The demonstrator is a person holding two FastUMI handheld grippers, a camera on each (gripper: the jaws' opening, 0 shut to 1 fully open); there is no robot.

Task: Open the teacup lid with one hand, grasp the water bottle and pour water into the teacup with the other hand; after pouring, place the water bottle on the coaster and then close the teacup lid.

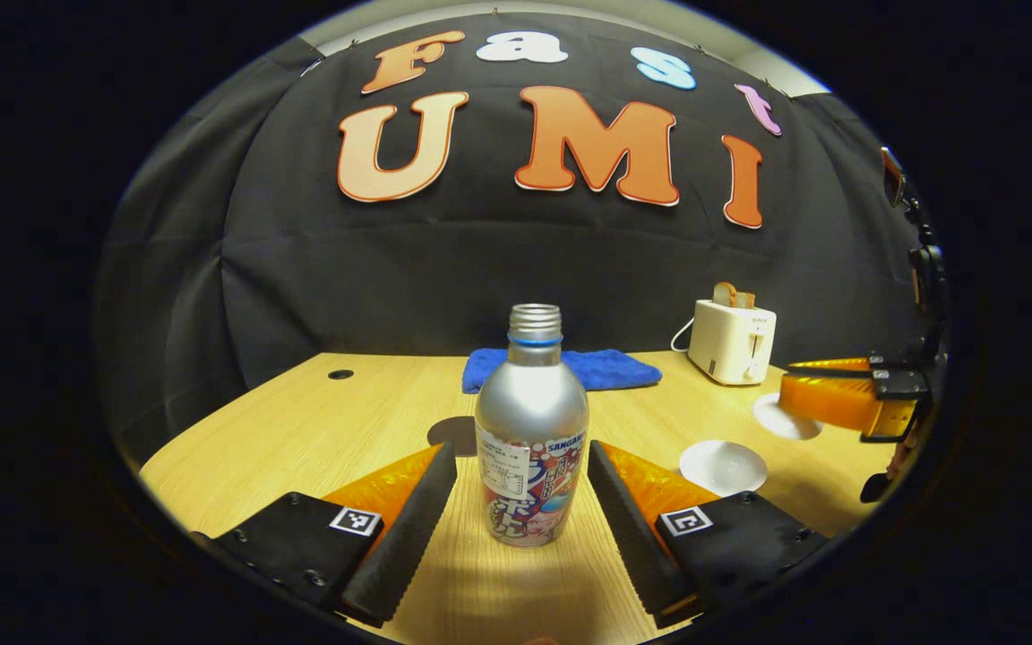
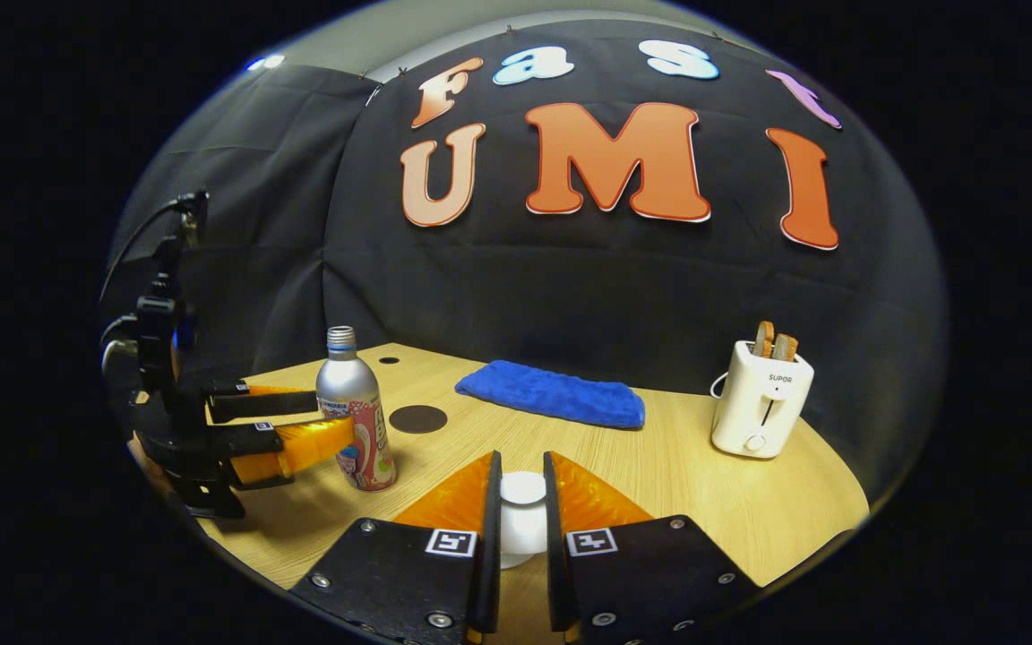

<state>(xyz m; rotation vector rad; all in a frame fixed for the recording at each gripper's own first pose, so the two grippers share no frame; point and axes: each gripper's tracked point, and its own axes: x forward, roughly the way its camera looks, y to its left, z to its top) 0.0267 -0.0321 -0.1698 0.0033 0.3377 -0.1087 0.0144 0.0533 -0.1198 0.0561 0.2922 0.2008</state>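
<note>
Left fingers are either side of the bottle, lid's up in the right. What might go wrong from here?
1. The bottle is uncapped and the left gripper is open around it, not gripping; a nudge from one finger might tip it and spill.
2. The right gripper holds the lid close beside the cup; it may crowd the pour.

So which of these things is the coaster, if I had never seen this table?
Start at the blue folded towel at the back of the pale wooden table. Just in front of its left end, behind the silver metal bottle, lies the dark flat round coaster. It is the one flat dark disc on the wood beside that bottle.
</note>
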